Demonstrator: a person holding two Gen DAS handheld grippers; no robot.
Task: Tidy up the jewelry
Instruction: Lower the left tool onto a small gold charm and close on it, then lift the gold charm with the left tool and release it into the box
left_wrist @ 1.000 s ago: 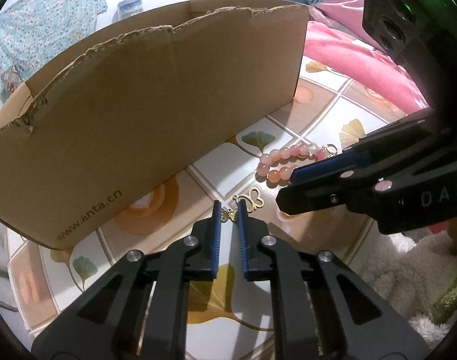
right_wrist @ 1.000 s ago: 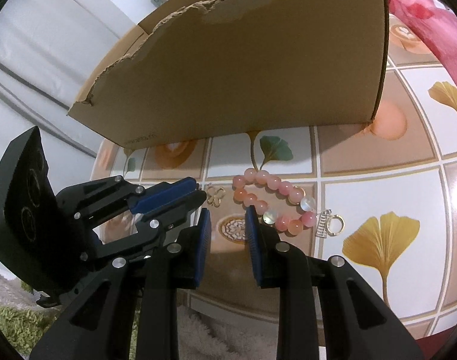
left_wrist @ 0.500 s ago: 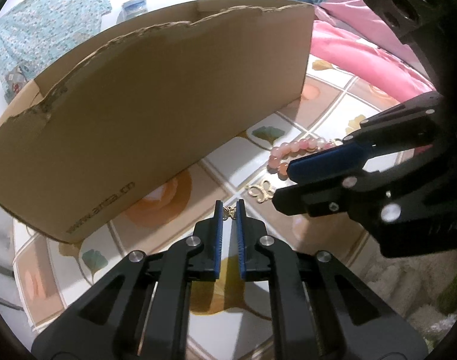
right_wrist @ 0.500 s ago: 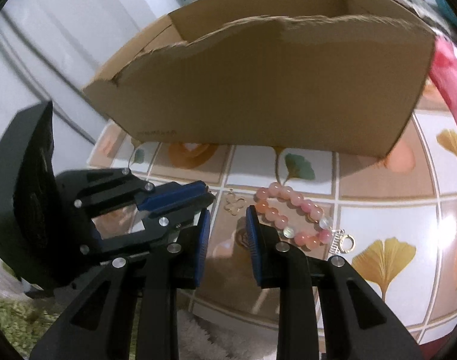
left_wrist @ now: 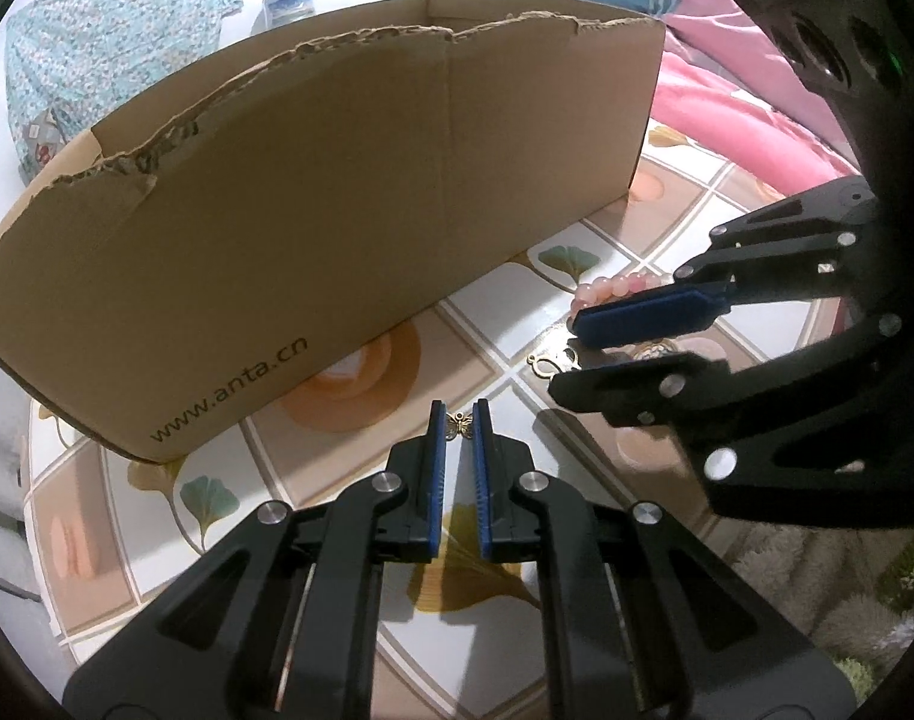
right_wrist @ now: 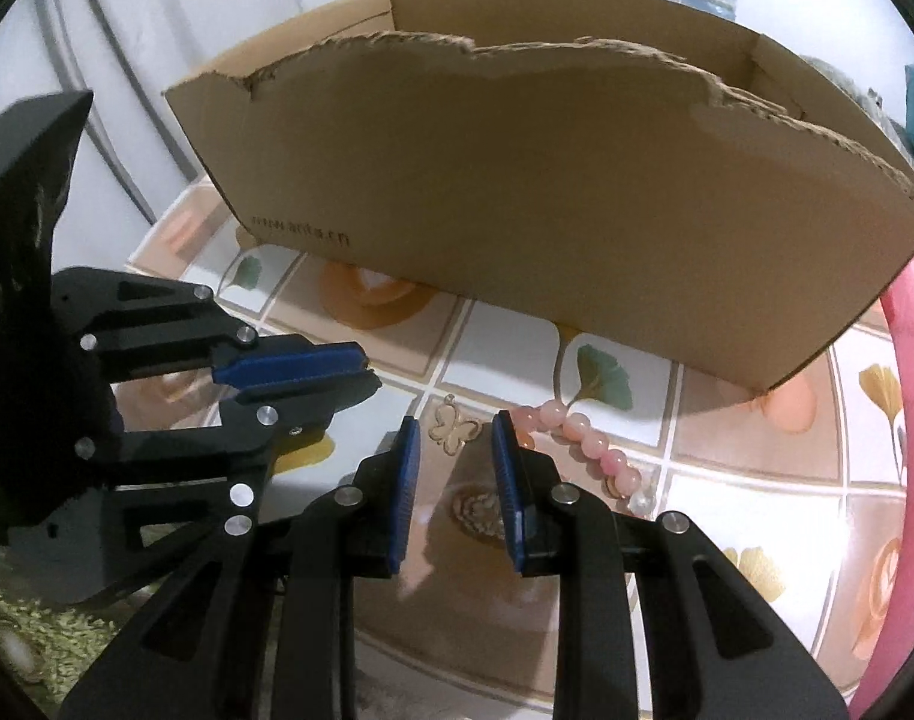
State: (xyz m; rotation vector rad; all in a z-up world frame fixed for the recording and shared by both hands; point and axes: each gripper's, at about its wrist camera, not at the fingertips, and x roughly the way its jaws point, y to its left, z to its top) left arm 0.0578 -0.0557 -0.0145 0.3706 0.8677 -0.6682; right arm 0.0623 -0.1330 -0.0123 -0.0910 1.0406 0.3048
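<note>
My left gripper (left_wrist: 459, 420) had lifted the tiny gold butterfly charm (left_wrist: 459, 425), pinched at its tips, while my right gripper (right_wrist: 454, 438) swung over — jaws partly open, empty (low centre) — above the larger butterfly charm (right_wrist: 454, 429) beside the bead bracelet (right_wrist: 577, 438).

box (left_wrist: 337, 192) stands on table (left_wrist: 499, 324), beyond both grippers | small butterfly charm (left_wrist: 459, 425) sits between left gripper (left_wrist: 459, 429) tips | larger butterfly charm (right_wrist: 454, 429) lies on table just ahead of right gripper (right_wrist: 455, 435), between its tips | bead bracelet (right_wrist: 577, 438) lies right of right gripper | left gripper sits left of right gripper
</note>
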